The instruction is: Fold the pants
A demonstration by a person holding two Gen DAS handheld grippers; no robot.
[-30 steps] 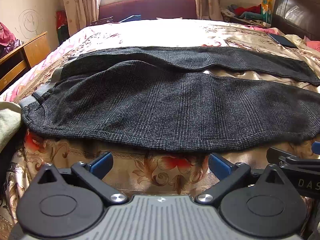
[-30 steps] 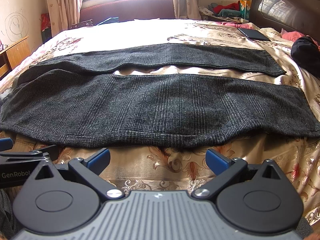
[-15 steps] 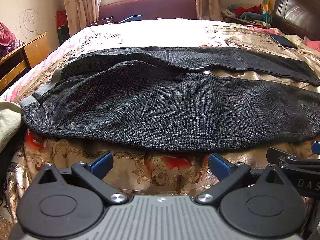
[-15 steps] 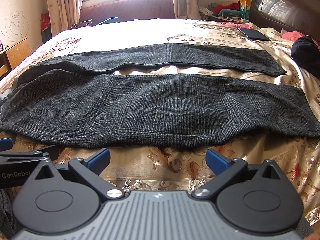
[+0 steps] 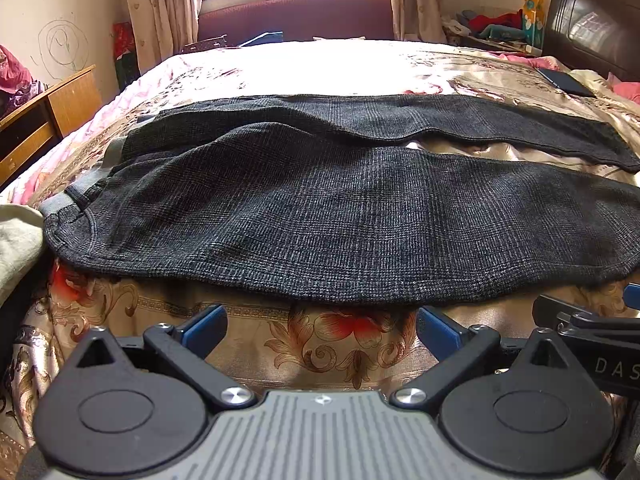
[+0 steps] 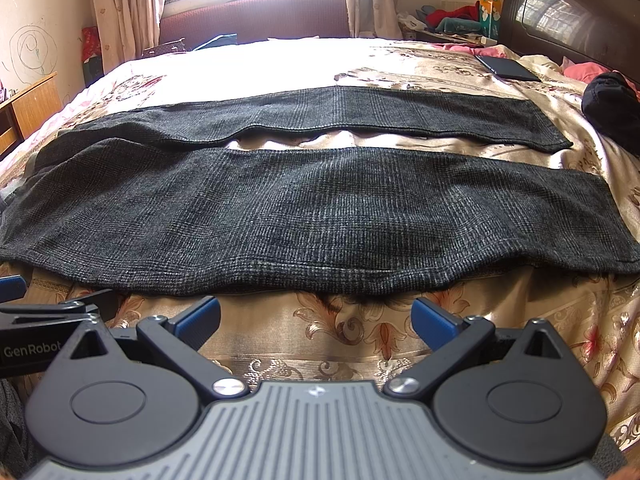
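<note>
Dark grey checked pants (image 5: 320,216) (image 6: 304,216) lie spread flat across the bed, waistband at the left, both legs running to the right with a strip of bedspread showing between them. My left gripper (image 5: 322,326) hovers open just short of the near leg's edge, close to the waist end. My right gripper (image 6: 316,318) is open too, in front of the same near edge further toward the cuffs. Neither holds any cloth. Each gripper's side shows at the edge of the other's view.
The bed carries a gold floral bedspread (image 6: 360,336). A dark tablet (image 6: 506,67) and a black bundle (image 6: 612,104) lie near the dark headboard (image 6: 576,20) at right. A wooden desk (image 5: 48,112) stands left; pale cloth (image 5: 16,240) hangs at the left edge.
</note>
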